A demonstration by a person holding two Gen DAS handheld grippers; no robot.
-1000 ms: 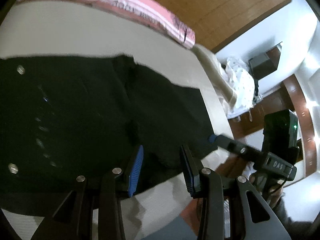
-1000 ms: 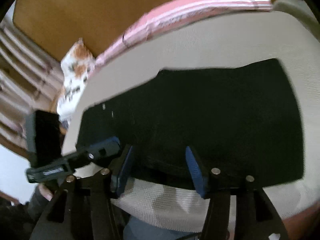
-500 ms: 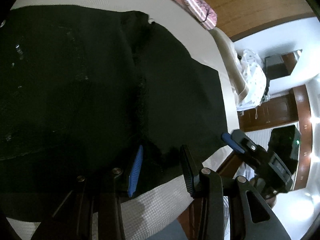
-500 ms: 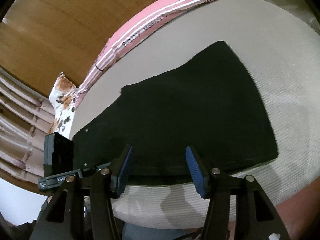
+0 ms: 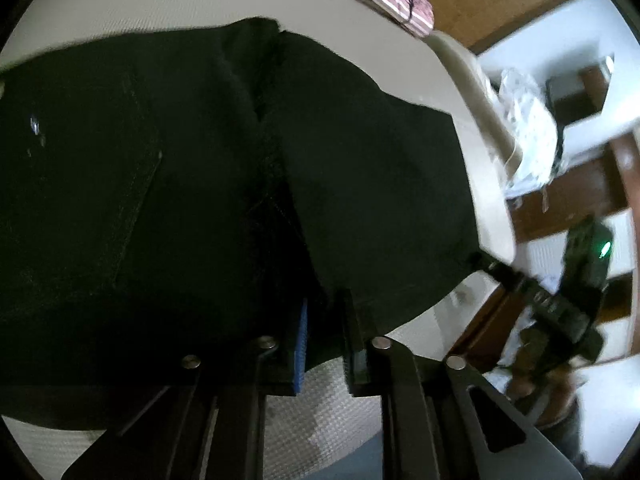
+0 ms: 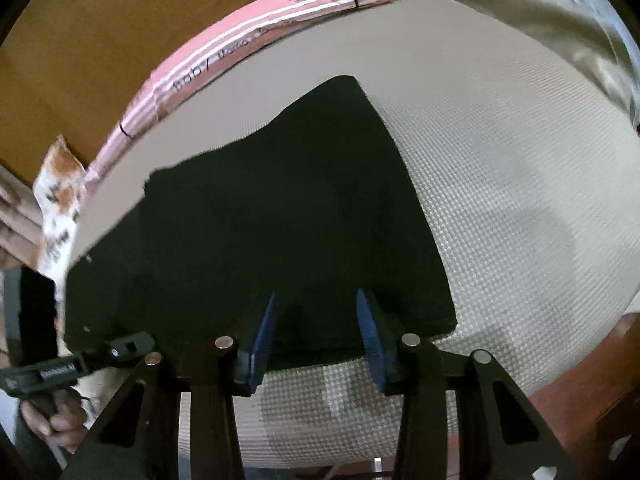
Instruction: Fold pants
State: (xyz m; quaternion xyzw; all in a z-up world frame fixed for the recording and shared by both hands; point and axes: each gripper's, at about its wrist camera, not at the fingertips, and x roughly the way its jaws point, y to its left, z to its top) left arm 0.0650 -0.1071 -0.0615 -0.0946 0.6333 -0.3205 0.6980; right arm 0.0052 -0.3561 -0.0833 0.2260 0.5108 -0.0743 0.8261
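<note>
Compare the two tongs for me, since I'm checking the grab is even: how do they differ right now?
The left tongs stand narrower than the right tongs. The left sit at the seamed middle of the black fabric pants, the right nearer a corner. Both are closing over the near edge on the beige woven bed cover.

The pink striped cloth [image 6: 224,60] bears the word "Baby".

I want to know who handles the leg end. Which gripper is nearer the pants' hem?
Right. The right gripper is closing over the near edge of the pants close to the hem; the left gripper is closing farther along, at the seat.
</note>
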